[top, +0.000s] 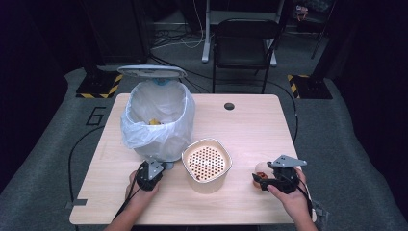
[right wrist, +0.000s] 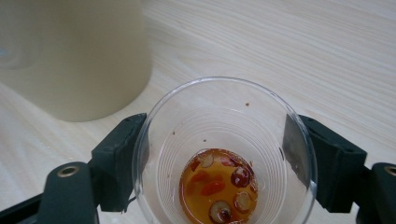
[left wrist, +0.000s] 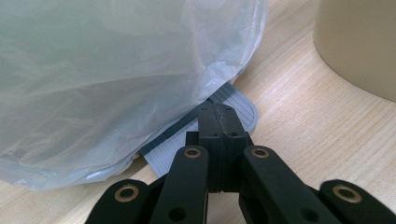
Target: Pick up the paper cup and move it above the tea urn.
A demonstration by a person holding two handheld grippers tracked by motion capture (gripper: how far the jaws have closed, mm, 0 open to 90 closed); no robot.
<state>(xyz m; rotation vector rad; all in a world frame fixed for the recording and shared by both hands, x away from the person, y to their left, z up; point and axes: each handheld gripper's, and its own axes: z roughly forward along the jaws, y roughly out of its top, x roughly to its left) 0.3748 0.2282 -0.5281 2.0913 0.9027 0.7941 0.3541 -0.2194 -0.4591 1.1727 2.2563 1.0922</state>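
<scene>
Clear ribbed plastic cup [right wrist: 224, 154], amber liquid and red fruit bits inside, clamped by right hand-held gripper [right wrist: 219, 158]

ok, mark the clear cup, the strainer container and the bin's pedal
clear cup [right wrist: 224, 154], right gripper view, inner wall above the tea.
strainer container [top: 207, 162], high view, perforated insert on top.
pedal [left wrist: 243, 108], left gripper view, grey ribbed plate beside the shut jaws.

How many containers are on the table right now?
3: the bag-lined bin at the back left, the beige strainer pot in the middle, and the clear cup of tea dregs between the right gripper's jaws.
</scene>
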